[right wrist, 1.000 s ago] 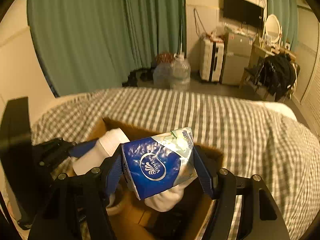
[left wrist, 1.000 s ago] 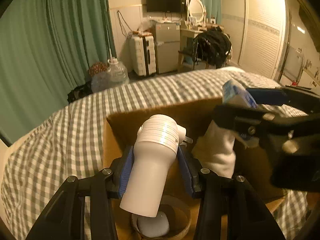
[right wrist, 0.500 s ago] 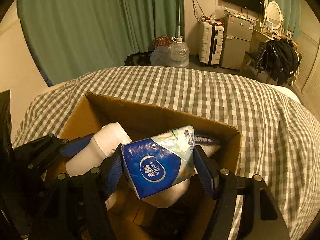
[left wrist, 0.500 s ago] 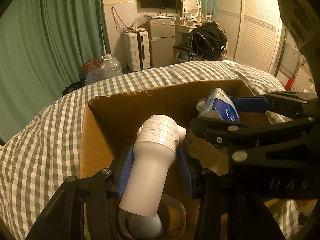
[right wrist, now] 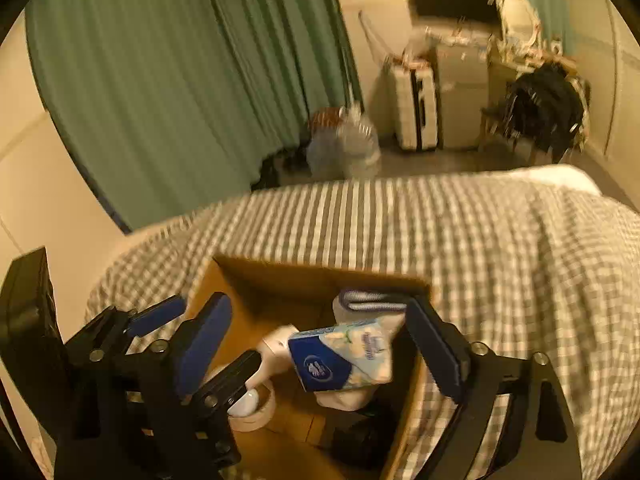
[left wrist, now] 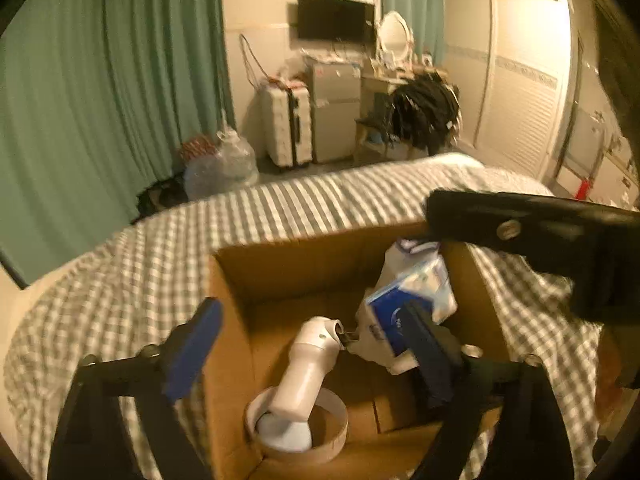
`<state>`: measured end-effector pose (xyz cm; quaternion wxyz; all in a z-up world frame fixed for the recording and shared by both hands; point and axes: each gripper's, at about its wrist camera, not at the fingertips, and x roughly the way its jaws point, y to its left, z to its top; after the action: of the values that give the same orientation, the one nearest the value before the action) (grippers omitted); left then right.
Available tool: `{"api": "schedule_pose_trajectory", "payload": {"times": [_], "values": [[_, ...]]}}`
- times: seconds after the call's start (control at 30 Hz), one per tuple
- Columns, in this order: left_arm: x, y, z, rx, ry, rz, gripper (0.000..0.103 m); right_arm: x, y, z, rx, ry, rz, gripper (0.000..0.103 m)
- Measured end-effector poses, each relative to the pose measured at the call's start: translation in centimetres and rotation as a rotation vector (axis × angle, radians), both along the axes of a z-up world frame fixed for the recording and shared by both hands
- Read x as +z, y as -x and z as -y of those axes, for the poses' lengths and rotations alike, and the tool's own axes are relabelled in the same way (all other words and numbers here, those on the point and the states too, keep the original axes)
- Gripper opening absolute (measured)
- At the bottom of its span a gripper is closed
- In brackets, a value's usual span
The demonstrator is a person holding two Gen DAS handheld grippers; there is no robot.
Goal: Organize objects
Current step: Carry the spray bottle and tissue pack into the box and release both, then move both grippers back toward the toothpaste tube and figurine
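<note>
An open cardboard box (left wrist: 304, 244) (right wrist: 320, 272) stands on the checked bed. A white handheld device (left wrist: 308, 364) (right wrist: 272, 356) lies tilted inside it, its lower end resting in a tape roll (left wrist: 332, 436) (right wrist: 260, 420). A blue tissue pack (left wrist: 408, 304) (right wrist: 340, 356) leans on a white sock (right wrist: 360, 300) at the box's right side. My left gripper (left wrist: 308, 344) hangs above the device, jaws opening, pads clear of it. My right gripper (right wrist: 320, 348) hangs over the tissue pack, jaws opening, with neither pad touching the pack.
The checked bedspread (left wrist: 120, 280) surrounds the box. Beyond the bed are green curtains (left wrist: 100, 100), a water jug (left wrist: 228, 164), a white suitcase (left wrist: 286, 124), a small fridge and a chair piled with dark clothes (left wrist: 424, 112). A wardrobe (left wrist: 520, 80) is on the right.
Both grippers have opened wide and risen. The white device has dropped from the left jaws into the box, and the tissue pack has dropped from the right jaws onto the sock.
</note>
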<state>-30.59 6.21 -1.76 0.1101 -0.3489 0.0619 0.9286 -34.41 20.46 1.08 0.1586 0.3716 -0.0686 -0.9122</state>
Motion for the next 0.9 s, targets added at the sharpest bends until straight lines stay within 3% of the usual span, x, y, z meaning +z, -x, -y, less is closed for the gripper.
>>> {"api": "schedule_pose_trajectory", "payload": {"times": [0.17,0.3,0.5,0.7,0.9], "values": [[5.0,-3.6,0.5,0.035,0.019,-0.069,0.098,6.0,-4.6,-0.8,-0.02,-0.027,-0.116,0.096],[9.9,-7.7,0.9,0.075,0.033,-0.173,0.1,11.3,-9.6,-1.2,-0.038,-0.051,-0.242,0.099],[15.0,-13.6,2.5,0.144,0.034,-0.265,0.101,16.3,-15.7,-0.7,-0.029,-0.135,-0.349,0.1],[15.7,-18.7,3.3,0.154,0.016,-0.282,0.101,17.8,-22.3,-1.2,0.017,-0.13,-0.408,0.1],[12.5,-22.3,3.8,0.161,0.001,-0.243,0.101,15.3,-26.9,-0.1,0.07,-0.227,-0.433,0.1]]}}
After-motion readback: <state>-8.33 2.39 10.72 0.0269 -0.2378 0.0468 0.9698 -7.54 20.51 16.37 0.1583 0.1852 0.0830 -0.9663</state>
